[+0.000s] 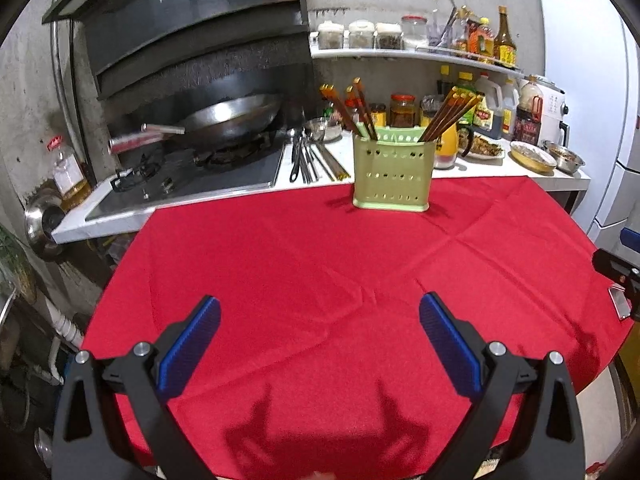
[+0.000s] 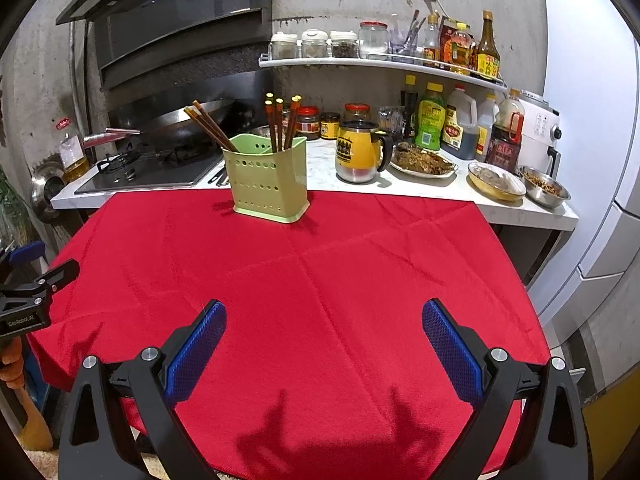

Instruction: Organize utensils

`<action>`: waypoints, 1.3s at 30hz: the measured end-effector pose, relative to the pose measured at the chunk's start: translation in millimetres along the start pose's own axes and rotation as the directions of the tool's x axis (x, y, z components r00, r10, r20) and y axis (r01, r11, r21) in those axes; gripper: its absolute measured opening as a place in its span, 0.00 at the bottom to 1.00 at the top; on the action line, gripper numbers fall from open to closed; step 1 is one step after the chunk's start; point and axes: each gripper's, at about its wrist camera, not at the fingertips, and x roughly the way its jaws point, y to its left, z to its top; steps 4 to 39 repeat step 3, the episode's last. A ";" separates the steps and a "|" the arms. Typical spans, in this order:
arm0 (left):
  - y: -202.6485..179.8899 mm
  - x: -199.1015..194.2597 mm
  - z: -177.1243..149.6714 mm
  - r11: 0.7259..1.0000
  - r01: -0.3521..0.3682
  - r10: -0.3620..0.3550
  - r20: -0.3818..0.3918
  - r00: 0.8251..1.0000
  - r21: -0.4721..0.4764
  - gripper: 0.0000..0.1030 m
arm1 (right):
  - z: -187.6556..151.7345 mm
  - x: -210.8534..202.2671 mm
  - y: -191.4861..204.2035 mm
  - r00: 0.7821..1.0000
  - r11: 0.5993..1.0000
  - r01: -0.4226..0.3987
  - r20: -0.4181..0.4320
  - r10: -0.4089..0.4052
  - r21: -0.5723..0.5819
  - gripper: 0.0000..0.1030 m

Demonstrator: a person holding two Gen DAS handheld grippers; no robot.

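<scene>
Chopsticks [image 1: 448,116] sit upright-ish in green perforated holder [image 1: 392,174], which stands at far edge of red cloth [image 1: 320,264] on the worktop. From my L cam I see two bunches: one in the holder's left compartment [image 1: 360,108] leaning left, other in the right compartment leaning right. R cam shows same holder [image 2: 266,176] w/ one bunch tilted left [image 2: 210,126] and another nearly upright [image 2: 280,122].

More utensils, metal spoons etc + a pair of chopsticks [image 1: 310,156], lie flat on white counter behind the cloth, between stove [image 1: 192,176] and holder, not in holder. Exact count I can't tell, blurry.

Left claw [image 1: 320,320] released, blue pads [image 1: 188,356] wide apart, nothing between them, hovering over near part of cloth, well apart from holder. Right claw [image 2: 324,320] likewise released, pads [image 2: 452,356] spread, empty, over near cloth. Each claw pokes into the other's cam at frame edge: right one at [image 1: 618,284], left one at [image 2: 32,292].

Bkgd: wok [image 1: 228,118] on burner, yellow mug [image 2: 360,152] just right of holder on counter, food plate [image 2: 422,162], metal bowls [image 2: 546,190], sauce bottles [image 2: 460,120], jar shelf [image 2: 376,62].
</scene>
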 end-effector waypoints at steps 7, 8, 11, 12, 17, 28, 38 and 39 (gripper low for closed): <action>2.4 13.6 1.0 1.000 0.015 -0.015 -0.026 1.000 -0.013 0.94 | -0.4 6.9 -6.4 1.000 1.000 0.007 -0.011 -0.007 0.010 0.94; 2.4 13.6 1.0 1.000 0.015 -0.015 -0.026 1.000 -0.013 0.94 | -0.4 6.9 -6.4 1.000 1.000 0.007 -0.011 -0.007 0.010 0.94; 2.4 13.6 1.0 1.000 0.015 -0.015 -0.026 1.000 -0.013 0.94 | -0.4 6.9 -6.4 1.000 1.000 0.007 -0.011 -0.007 0.010 0.94; 2.4 13.6 1.0 1.000 0.015 -0.015 -0.026 1.000 -0.013 0.94 | -0.4 6.9 -6.4 1.000 1.000 0.007 -0.011 -0.007 0.010 0.94; 2.4 13.6 1.0 1.000 0.015 -0.015 -0.026 1.000 -0.013 0.94 | -0.4 6.9 -6.4 1.000 1.000 0.007 -0.011 -0.007 0.010 0.94; 2.4 13.6 1.0 1.000 0.015 -0.015 -0.026 1.000 -0.013 0.94 | -0.4 6.9 -6.4 1.000 1.000 0.007 -0.011 -0.007 0.010 0.94; 2.4 13.6 1.0 1.000 0.015 -0.015 -0.026 1.000 -0.013 0.94 | -0.4 6.9 -6.4 1.000 1.000 0.007 -0.011 -0.007 0.010 0.94; 2.4 13.6 1.0 1.000 0.015 -0.015 -0.026 1.000 -0.013 0.94 | -0.4 6.9 -6.4 1.000 1.000 0.007 -0.011 -0.007 0.010 0.94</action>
